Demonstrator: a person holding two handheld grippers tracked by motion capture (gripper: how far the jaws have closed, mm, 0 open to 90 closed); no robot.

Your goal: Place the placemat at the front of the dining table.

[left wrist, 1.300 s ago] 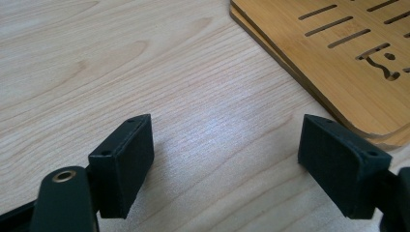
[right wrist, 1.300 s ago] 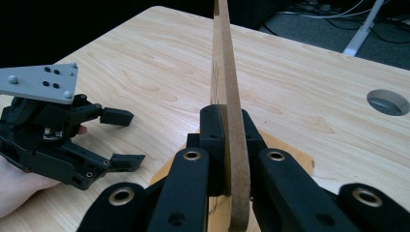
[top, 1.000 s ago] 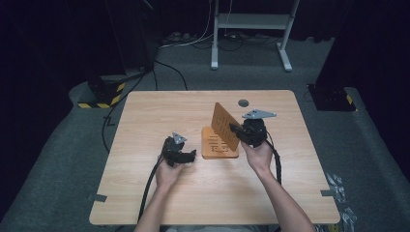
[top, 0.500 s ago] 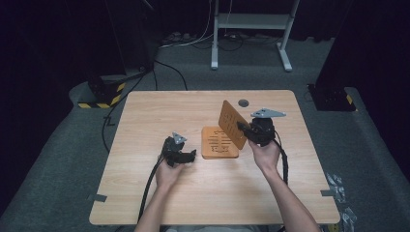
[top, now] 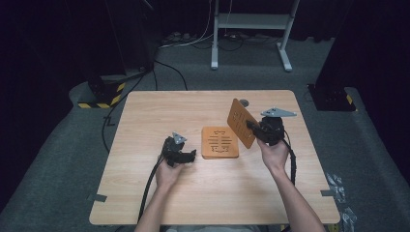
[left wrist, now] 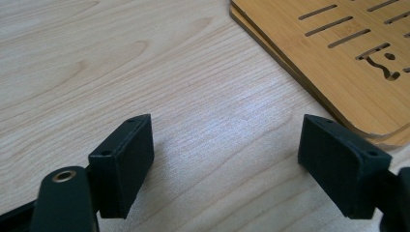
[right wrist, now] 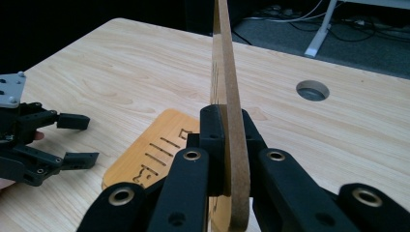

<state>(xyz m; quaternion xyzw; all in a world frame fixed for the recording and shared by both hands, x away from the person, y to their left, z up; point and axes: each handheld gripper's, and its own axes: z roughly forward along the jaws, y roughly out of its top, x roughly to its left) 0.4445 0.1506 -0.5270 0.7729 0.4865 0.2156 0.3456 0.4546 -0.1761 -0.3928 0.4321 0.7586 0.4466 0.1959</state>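
Right hand-held gripper (top: 252, 127) clamped on edge of raised coaster (top: 241, 123), up and just right of flat coaster (top: 220, 142) on table (top: 159, 111): best kept pinched firm, carried clear, lowered flat; left hand-held gripper (top: 189, 157) parted, empty, just left of flat coaster.

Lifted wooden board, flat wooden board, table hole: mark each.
Lifted wooden board (top: 240, 122), high view, its slotted face above the right hand-held gripper.
Flat wooden board (top: 220, 142), high view, middle of its top.
Table hole (right wrist: 312, 90), right gripper view, its dark opening.
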